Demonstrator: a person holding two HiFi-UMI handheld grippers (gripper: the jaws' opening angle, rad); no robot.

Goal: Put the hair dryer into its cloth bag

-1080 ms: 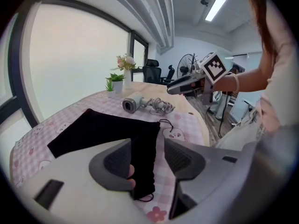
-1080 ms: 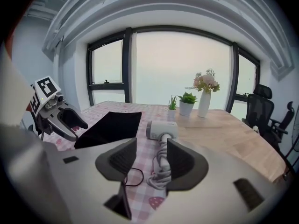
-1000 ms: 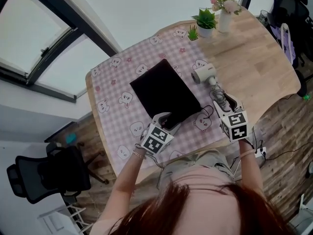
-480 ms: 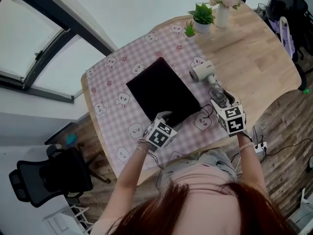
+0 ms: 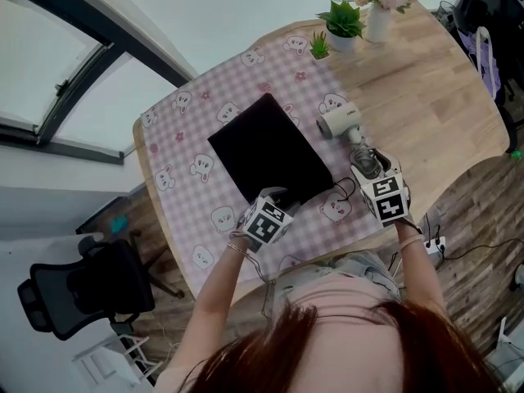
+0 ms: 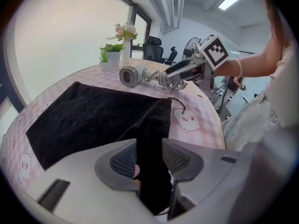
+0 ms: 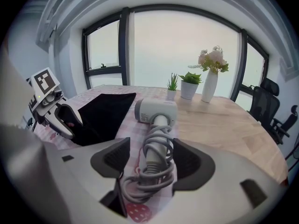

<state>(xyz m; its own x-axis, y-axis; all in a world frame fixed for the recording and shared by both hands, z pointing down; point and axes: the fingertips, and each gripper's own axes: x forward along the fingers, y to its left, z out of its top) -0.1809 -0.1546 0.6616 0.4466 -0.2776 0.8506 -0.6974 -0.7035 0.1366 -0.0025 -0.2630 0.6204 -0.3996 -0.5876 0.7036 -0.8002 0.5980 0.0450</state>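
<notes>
**Both tongs lowered onto their targets, nothing gripped yet**

Since a second ago both grippers have been brought lower. The cloth bag point(image 5: 266, 150) is laid flat on the checked tablecloth point(image 5: 184, 137). The hair dryer point(image 5: 340, 121) lies to its right, apart from it, at the tablecloth's border.

- **Left gripper** point(image 6: 149, 158): the jaws, just narrowed, are set apart astride the bag's near hem by the drawstring point(image 6: 180, 104). No pinch is seen.
- **Right gripper** point(image 7: 150, 157): the jaws, just widened, are set apart either side of the handle point(image 7: 158, 136), which is wound with cord point(image 7: 147, 176). It is not clamped.

Handling, as judged:
- The bag is limp and light, best taken by one hem layer so the mouth opens.
- The dryer is rigid, smooth and head-heavy, best gripped over the cord wraps.
</notes>
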